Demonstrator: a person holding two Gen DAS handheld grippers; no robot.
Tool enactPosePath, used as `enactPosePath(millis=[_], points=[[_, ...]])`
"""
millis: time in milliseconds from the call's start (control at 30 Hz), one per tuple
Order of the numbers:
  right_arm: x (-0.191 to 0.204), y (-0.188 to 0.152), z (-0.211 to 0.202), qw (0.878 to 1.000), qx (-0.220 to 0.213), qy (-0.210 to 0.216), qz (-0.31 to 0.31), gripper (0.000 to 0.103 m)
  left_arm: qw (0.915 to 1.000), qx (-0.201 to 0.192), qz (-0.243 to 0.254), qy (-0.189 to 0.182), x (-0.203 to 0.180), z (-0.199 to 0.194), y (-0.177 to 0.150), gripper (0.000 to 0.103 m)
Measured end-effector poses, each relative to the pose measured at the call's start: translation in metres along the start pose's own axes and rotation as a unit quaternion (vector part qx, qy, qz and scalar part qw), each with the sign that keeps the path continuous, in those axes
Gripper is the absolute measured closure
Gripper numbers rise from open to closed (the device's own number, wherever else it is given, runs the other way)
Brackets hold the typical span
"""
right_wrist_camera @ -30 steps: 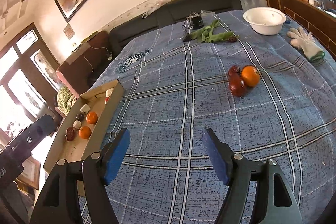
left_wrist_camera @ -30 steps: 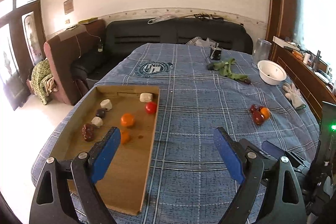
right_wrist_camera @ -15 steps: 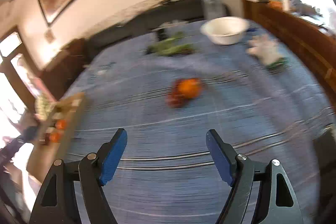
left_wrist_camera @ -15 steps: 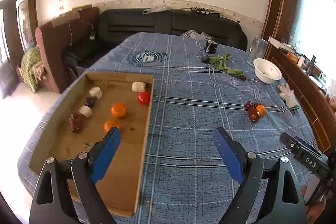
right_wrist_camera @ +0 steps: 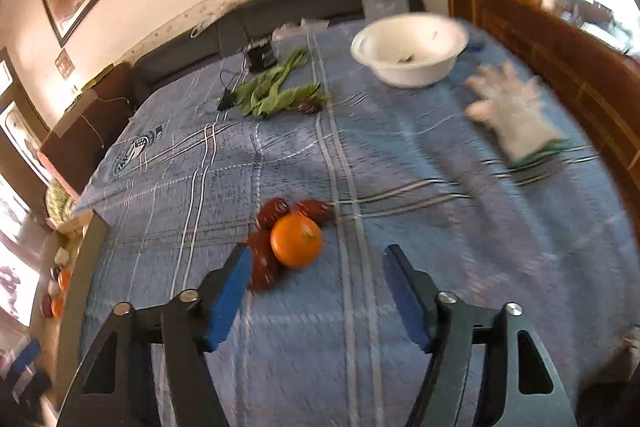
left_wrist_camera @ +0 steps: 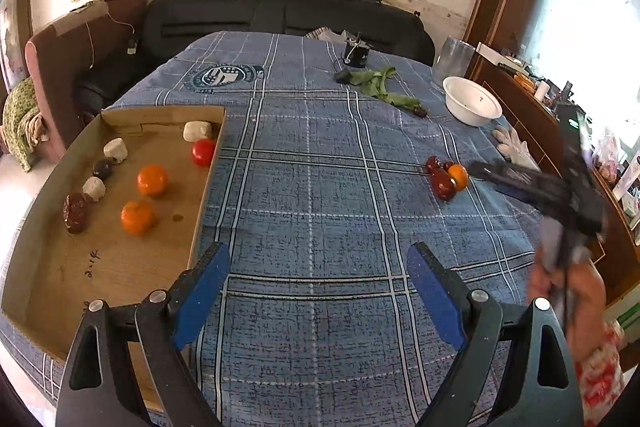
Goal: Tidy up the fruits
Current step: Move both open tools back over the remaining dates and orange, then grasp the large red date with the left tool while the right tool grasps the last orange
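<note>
Looking across the blue plaid cloth on the desk [left_wrist_camera: 320, 211], I judge the sorting well under way but not finished. The cardboard tray [left_wrist_camera: 48, 267] on my left already holds two oranges [left_wrist_camera: 152, 179], a red tomato-like fruit [left_wrist_camera: 203, 152], a dark reddish-brown fruit [left_wrist_camera: 77, 211], a small dark fruit and three pale lumps I cannot identify.

What is left, as far as I can see, is one small cluster well apart from the tray: an orange [right_wrist_camera: 296, 240] touching several dark red fruits [right_wrist_camera: 264, 263].

My right gripper [right_wrist_camera: 316, 287] is nearly on that cluster. Its fingers are closing, yet nothing is pinched: the orange sits just ahead of the blue pads and the left pad [right_wrist_camera: 230, 291] is right beside a red fruit; the view is too blurred to say whether they touch.

My left gripper [left_wrist_camera: 316, 295] hangs over bare cloth beside the tray's near corner, fingers spread wide and empty.

The white bowl [right_wrist_camera: 410, 49], the leafy greens [right_wrist_camera: 276, 89] and the white glove [right_wrist_camera: 516, 111] lie further back.
</note>
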State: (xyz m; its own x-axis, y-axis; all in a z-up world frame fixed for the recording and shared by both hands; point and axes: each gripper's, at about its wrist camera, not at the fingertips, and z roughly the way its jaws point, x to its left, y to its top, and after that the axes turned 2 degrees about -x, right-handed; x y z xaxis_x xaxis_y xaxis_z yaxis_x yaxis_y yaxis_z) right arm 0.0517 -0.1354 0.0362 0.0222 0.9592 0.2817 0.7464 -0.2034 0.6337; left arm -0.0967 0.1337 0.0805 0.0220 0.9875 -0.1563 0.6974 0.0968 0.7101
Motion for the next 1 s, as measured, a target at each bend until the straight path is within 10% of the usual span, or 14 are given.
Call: enactPosePath(millis=[267, 400, 1000], points=[[0.01, -0.001, 0.04, 0.996, 0.046, 0.069, 0.016, 0.045, 0.9998, 0.014, -0.011, 0.005, 0.005, 0.01, -0.001, 0.013], [0.013, -0.007, 0.015, 0.985, 0.04, 0.168, 0.018, 0.045, 0.9996, 0.022, -0.015, -0.003, 0.005, 0.017, -0.002, 0.013], [0.037, -0.013, 0.043, 0.997, 0.031, 0.024, -0.063, 0.047, 0.9981, 0.049, 0.014, -0.036, -0.023, 0.042, -0.007, 0.014]])
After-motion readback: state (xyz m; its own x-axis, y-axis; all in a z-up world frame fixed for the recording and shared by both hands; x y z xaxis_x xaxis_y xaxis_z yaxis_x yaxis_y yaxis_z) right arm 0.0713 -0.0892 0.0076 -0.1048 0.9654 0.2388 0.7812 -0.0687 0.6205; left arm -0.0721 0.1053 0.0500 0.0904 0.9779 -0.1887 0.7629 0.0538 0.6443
